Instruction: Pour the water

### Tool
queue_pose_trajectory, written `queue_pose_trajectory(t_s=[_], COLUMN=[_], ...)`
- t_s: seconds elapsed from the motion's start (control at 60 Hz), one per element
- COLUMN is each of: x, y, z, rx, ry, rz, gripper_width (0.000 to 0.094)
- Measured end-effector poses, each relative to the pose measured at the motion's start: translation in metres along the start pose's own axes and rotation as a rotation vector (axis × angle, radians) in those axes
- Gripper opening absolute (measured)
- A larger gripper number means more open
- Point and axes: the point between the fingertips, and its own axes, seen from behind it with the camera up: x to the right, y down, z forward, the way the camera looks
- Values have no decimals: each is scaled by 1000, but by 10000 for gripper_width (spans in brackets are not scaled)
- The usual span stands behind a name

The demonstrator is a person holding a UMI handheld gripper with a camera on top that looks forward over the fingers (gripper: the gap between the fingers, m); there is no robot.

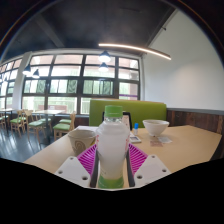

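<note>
Bottle (112, 148) with green cap stands upright between the fingers (84, 160), pink pads pressed on both sides, so the gripper (112, 165) is clamped on it, judged ready for carrying. Beyond it, to the right on the table (195, 145), sits a white bowl (155, 127), the likely target for the pour.

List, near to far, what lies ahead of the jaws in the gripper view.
Clear plastic bottle with green cap clamped between the pink-padded jaws → light wooden table → white ceramic bowl → green upholstered bench back → large grid-paned windows.
</note>
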Motion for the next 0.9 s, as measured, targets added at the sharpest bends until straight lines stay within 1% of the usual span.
queue_pose_trajectory(t_s=[0.033,0.05,0.067,0.1,0.133,0.15,0.167,0.25,0.317,0.367,0.45,0.467,0.5,0.517,0.6,0.617,0.633,0.65,0.683,0.783,0.8,0.817,0.9], x=[-1,-2,-7,-8,-10,-11,-12,-18,-12,-12,7,3,7,17,19,16,10,4,-4,-28,-24,-31,-40], y=[-4,-4,-4,-3,-3,-3,-4,-2,-6,-9,-31,-29,-41,-56,-94,-103,-105,-103,-108,-109,-121,-110,-103], z=[2,1,-7,-8,-9,-6,-6,-12,-5,-7,13,18,29,34,68,62,67,87,98,122,130,128,132], rx=[20,18,12,2,-6,-8,-6,3,-14,-33,-25,-17,-10,-10,9,10,12,13,13,37,27,38,42], ry=[5,9,14,8,-3,-8,-15,-34,-57,-47,-36,-16,11,17,75,83,98,117,135,162,142,175,225], rz=[15,21,23,29,31,34,32,-2,-33,-82,-227,-273,-375,-429,-771,-845,-928,-1024,-1193,-1657,-1735,-1796,-2077], gripper_width=[426,416,385,376,322,322,281,279,280,278,278,278,278,278,278,278,278,277,276,277,278,277,278])
